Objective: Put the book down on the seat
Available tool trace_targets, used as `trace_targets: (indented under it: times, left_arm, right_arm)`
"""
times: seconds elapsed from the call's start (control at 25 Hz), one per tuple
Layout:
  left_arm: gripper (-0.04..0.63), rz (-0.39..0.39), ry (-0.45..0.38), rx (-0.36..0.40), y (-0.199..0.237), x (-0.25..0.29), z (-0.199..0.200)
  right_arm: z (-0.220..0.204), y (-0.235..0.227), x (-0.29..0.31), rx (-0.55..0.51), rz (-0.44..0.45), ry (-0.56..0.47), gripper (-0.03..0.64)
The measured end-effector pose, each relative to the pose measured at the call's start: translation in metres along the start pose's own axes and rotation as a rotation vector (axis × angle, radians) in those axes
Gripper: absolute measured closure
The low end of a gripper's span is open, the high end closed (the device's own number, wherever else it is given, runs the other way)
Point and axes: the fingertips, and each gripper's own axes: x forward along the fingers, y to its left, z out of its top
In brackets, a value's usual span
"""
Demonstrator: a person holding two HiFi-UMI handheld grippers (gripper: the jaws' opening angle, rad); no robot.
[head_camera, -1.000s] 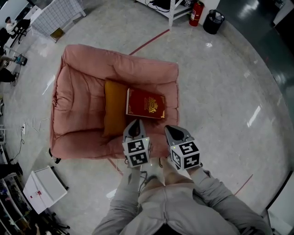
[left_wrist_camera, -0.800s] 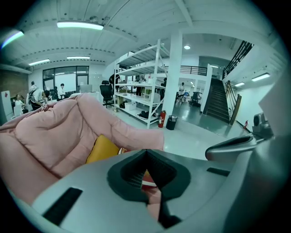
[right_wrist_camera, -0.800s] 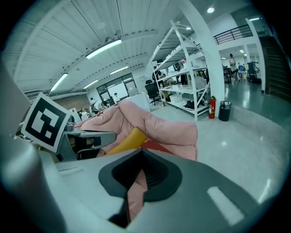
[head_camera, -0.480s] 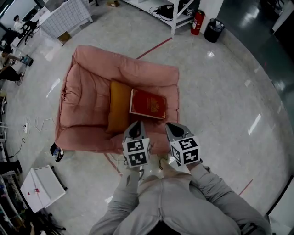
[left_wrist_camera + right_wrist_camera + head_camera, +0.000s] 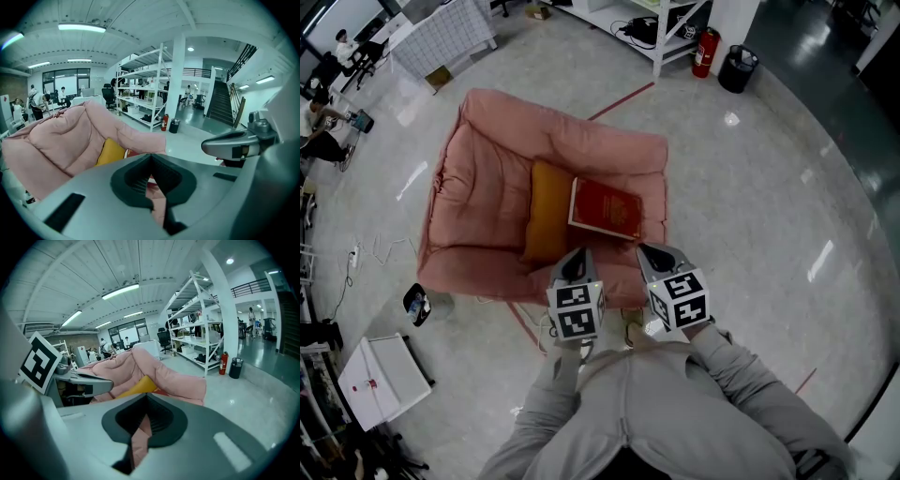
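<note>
Lying closed on the pink seat (image 5: 487,202), the red book (image 5: 606,208) rests at the centre of the head view with its left edge against the yellow cushion (image 5: 547,223), just where it lay a second ago. What differs is the framing: the seat now sits a little higher and smaller in the frame, its front edge has slid up towards the gripper cubes, and more grey floor shows below it. The left gripper (image 5: 578,254) and right gripper (image 5: 650,251) hang side by side at lower centre, their tips a touch further short of the book's near edge than before, not touching it. Each gripper's own view shows its dark pads pressed together at the tip with nothing pinched; only pink fabric shows behind them. The gripper bodies cover the seat's front edge in the head view and fill the lower half of both gripper views. A small dark object (image 5: 416,304) by the seat's lower left corner is now fully in view. At upper right stand a white shelf frame (image 5: 659,33), a red fire extinguisher (image 5: 705,52) and a black bin (image 5: 738,69); a white box (image 5: 380,380) lies at lower left.
</note>
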Motion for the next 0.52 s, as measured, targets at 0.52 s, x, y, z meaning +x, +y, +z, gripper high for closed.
trace_targets:
  times: [0.52]
  left_arm:
    - [0.591,0.023,-0.007,-0.016,0.017,-0.007,-0.004]
  right_arm:
    - [0.001,0.012,0.005,-0.032,0.019,-0.004,0.618]
